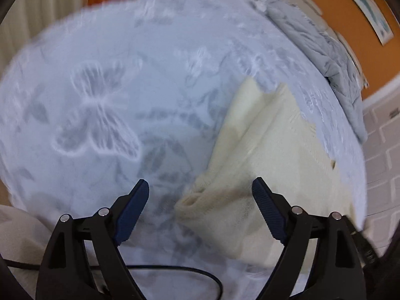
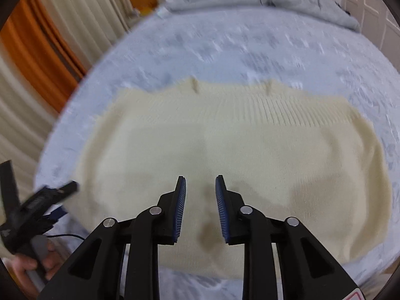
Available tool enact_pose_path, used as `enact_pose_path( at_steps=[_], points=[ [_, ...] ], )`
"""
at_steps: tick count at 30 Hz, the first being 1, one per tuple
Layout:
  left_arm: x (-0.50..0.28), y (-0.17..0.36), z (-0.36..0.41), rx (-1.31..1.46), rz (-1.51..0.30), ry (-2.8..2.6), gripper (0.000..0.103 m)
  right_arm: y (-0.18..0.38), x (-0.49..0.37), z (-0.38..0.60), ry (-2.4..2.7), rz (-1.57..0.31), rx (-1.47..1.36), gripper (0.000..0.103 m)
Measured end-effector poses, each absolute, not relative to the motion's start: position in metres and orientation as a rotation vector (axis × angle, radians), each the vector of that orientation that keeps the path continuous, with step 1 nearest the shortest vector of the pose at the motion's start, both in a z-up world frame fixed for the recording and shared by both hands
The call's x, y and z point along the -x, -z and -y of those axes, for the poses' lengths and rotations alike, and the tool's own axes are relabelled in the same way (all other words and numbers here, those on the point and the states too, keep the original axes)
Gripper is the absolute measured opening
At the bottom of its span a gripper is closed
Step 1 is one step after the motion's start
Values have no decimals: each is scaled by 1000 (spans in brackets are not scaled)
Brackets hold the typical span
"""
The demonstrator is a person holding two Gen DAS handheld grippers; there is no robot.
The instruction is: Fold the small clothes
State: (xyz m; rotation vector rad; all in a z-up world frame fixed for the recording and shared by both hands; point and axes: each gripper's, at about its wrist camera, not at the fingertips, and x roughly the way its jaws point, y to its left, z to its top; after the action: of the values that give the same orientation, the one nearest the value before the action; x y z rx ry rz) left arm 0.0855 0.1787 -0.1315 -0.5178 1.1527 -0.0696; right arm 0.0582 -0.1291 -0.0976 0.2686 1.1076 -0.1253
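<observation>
Here the cream-coloured knitted sweater lies flat on the pale blue bedspread with a butterfly and leaf pattern, folded into a broad block with its ribbed band along the far edge in the right wrist view. The right gripper hangs above the near middle of the garment, its blue-padded fingers partly parted with only a narrow gap between them and nothing held; whether the tips touch the knit cannot be told.

In the left wrist view the sweater stretches away to the right of centre, and a rolled, bunched end of it lies between and just ahead of the left gripper, whose jaws stand wide apart and empty. Its right finger hangs over the cloth, its left finger over bare bedspread.

Bare bedspread runs wide to the left of the garment and beyond its ribbed edge. A crumpled light grey blanket is heaped along the far side of the bed, well apart from the sweater. The bed's edge falls away left toward cream and orange curtains. A thin black cable trails across the bedspread near the left gripper.
</observation>
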Motion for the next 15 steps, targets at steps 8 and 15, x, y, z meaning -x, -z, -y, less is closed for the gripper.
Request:
enact_pose_path(
  at_steps=[8, 15],
  points=[
    [-96, 145, -153, 470, -1195, 190, 66, 123, -65, 126, 121, -1153, -178, 24],
    [-84, 88, -148, 568, -1095, 296, 25, 126, -59, 134, 83, -1126, -206, 24]
  ],
)
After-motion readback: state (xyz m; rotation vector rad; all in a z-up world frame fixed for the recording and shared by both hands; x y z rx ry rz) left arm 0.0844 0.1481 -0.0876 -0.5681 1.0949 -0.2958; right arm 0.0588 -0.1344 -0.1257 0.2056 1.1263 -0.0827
